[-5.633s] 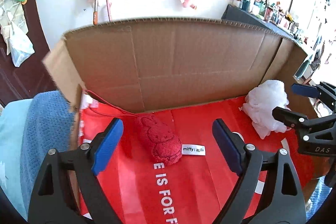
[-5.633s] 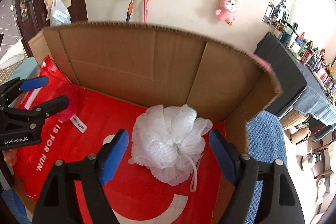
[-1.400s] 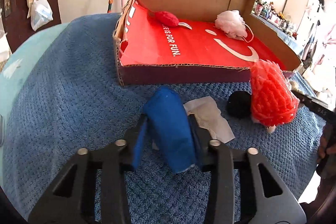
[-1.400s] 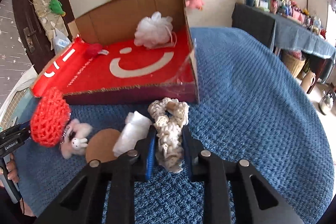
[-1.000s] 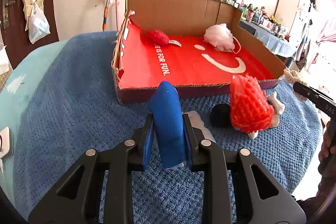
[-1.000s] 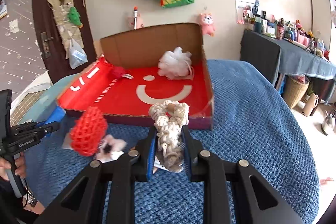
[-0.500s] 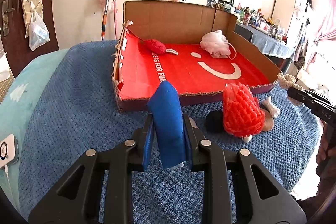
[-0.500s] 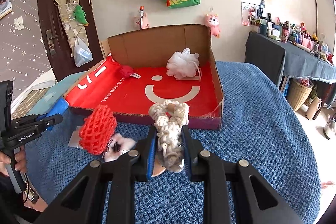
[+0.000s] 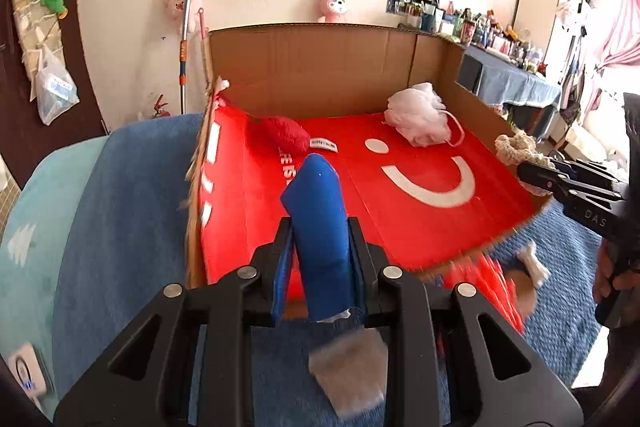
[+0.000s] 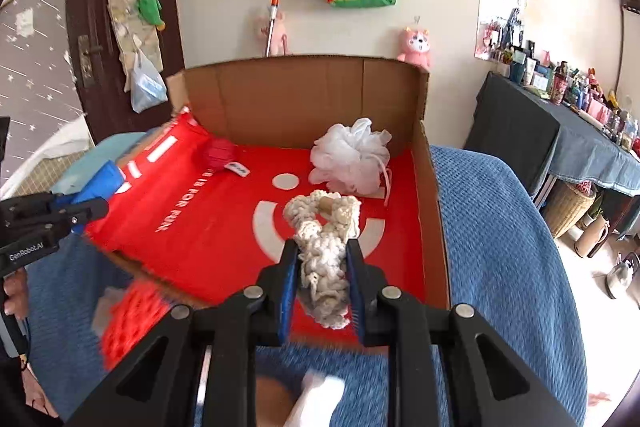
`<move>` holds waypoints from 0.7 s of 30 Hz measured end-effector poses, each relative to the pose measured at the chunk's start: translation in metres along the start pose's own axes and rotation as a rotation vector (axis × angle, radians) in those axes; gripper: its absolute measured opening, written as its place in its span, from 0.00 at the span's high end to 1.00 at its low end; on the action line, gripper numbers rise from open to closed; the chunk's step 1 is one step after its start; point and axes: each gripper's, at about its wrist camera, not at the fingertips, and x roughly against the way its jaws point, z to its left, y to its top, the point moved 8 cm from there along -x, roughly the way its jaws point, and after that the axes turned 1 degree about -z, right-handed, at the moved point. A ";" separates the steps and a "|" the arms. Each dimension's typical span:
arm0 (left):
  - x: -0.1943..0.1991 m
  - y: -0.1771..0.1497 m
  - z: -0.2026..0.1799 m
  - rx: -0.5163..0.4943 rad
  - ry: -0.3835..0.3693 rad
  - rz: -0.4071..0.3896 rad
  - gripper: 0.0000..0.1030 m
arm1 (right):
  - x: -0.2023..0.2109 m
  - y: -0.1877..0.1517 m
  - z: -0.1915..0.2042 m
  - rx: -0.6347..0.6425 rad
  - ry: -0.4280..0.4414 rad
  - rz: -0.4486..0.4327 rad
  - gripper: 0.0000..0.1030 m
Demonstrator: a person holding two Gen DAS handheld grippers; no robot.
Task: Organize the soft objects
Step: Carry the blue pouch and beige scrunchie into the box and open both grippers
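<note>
My left gripper (image 9: 319,259) is shut on a blue soft roll (image 9: 318,223) and holds it above the front edge of the open cardboard box (image 9: 320,67). My right gripper (image 10: 322,275) is shut on a cream crocheted piece (image 10: 324,247) above the box's front right part. Inside the red-lined box lie a red plush (image 9: 286,133) at the back left and a white mesh pouf (image 9: 418,119) at the back right. The pouf (image 10: 352,157) and the red plush (image 10: 218,153) also show in the right wrist view. The right gripper (image 9: 528,171) shows in the left wrist view.
On the blue blanket (image 10: 500,247) in front of the box lie a red net item (image 10: 132,319), a white cloth (image 9: 348,375) and a small white toy (image 9: 532,263). A dark table (image 10: 560,131) with bottles stands at the right. A white device (image 9: 24,379) lies at the far left.
Both grippers have moved forward and up with their objects, from over the blanket to over the box's front edge. The items on the blanket now lie below and behind the fingertips.
</note>
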 end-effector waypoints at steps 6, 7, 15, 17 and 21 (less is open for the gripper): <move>-0.043 0.024 0.007 -0.023 0.013 0.068 0.77 | -0.038 0.016 -0.004 0.039 -0.038 0.086 0.76; -0.051 0.027 0.008 -0.027 0.011 0.088 0.77 | -0.043 0.018 -0.003 0.051 -0.035 0.104 0.76; -0.087 0.033 0.012 -0.041 0.021 0.186 0.77 | -0.076 0.014 -0.008 0.091 -0.066 0.222 0.75; -0.095 0.032 0.014 -0.047 0.033 0.208 0.77 | -0.081 0.012 -0.012 0.087 -0.069 0.245 0.75; -0.106 0.028 0.015 -0.027 0.019 0.246 0.77 | -0.090 0.008 -0.014 0.093 -0.071 0.278 0.75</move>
